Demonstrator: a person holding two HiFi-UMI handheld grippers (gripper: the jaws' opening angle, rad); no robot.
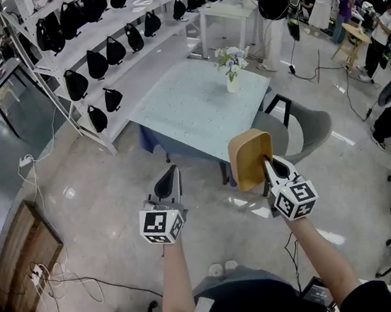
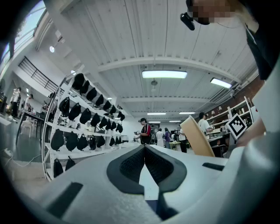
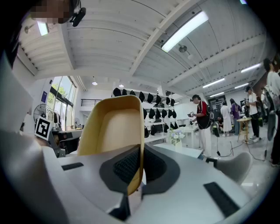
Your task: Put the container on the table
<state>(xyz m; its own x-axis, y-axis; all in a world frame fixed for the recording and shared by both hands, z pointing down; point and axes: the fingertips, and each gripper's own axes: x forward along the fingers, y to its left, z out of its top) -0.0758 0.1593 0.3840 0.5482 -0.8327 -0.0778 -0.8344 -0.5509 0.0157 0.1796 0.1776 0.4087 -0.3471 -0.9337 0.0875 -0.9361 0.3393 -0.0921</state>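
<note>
Right gripper (image 1: 273,166) clamps tan container (image 1: 249,153) rim; left gripper (image 1: 169,185) closed.

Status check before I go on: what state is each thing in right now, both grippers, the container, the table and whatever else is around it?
Right gripper: shut on the container's rim.
Container: held in the air on edge, short of the table, not yet set down.
Left gripper: shut, nothing between its jaws.
Table: standing, only the vase on it.
Vase of flowers: upright, toward the table's far side.
Chair: drawn up to the table.
</note>
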